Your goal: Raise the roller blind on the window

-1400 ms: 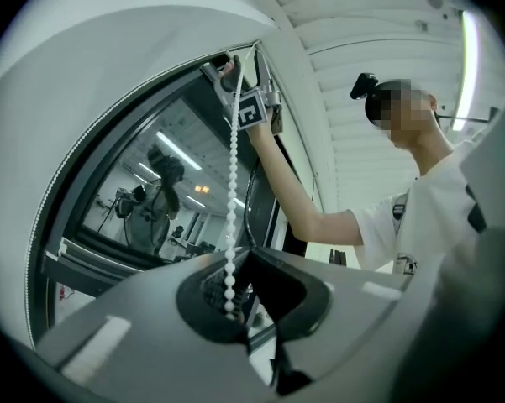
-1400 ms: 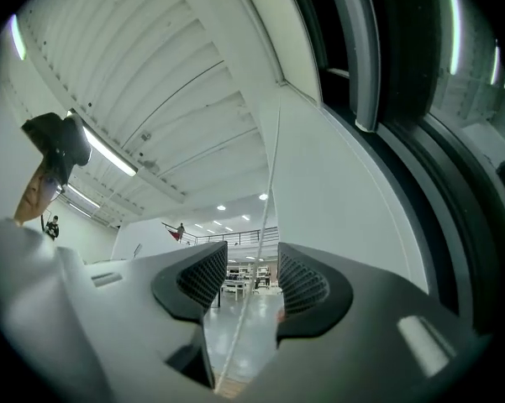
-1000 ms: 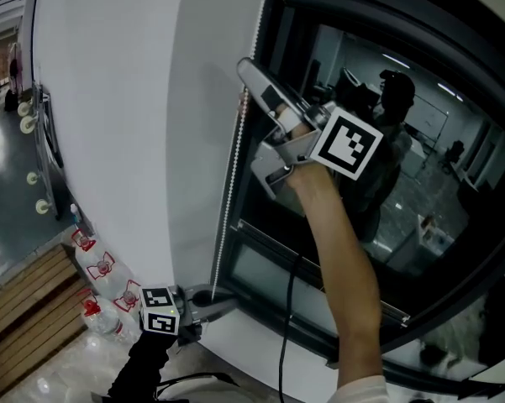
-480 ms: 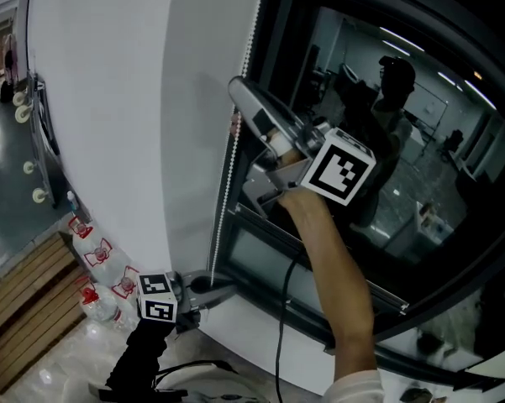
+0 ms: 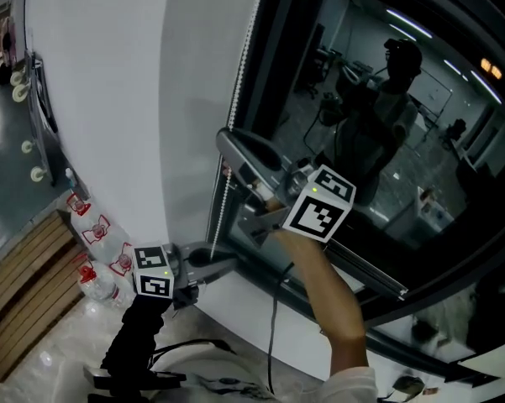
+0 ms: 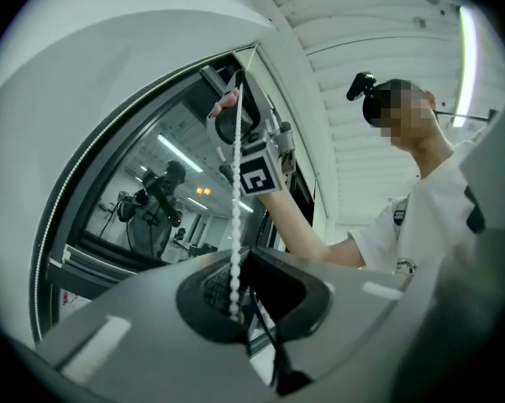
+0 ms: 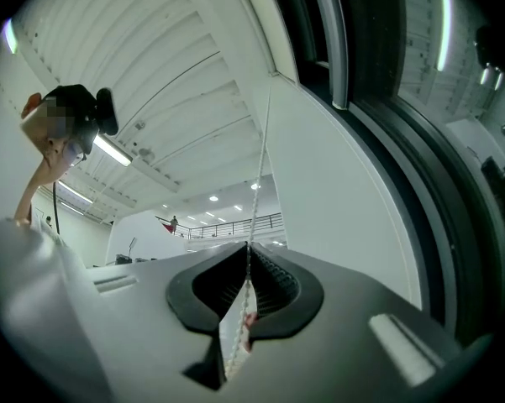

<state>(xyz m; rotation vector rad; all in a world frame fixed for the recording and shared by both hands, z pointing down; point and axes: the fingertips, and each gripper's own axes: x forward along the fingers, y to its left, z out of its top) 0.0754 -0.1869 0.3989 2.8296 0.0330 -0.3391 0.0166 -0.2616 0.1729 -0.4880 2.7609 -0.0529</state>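
Grey left tongs (image 5: 223,264), seemingly black sleeve (image 5: 133,351)

The grey plastic right gripper (image 5: 228,145) points up and away on a bare arm (image 5: 329,305) that reaches up from under it. Its jaws are pinched tight on a thin white bead chain (image 7: 254,225). The grey plastic left gripper (image 5: 225,264) sits lower down, below the right one, on an arm in a black sleeve (image 5: 134,347). Its jaws are closed on the same chain.

A big industrial hall, with ribbed ceiling (image 7: 151,82) and railed mezzanine (image 7: 235,223)
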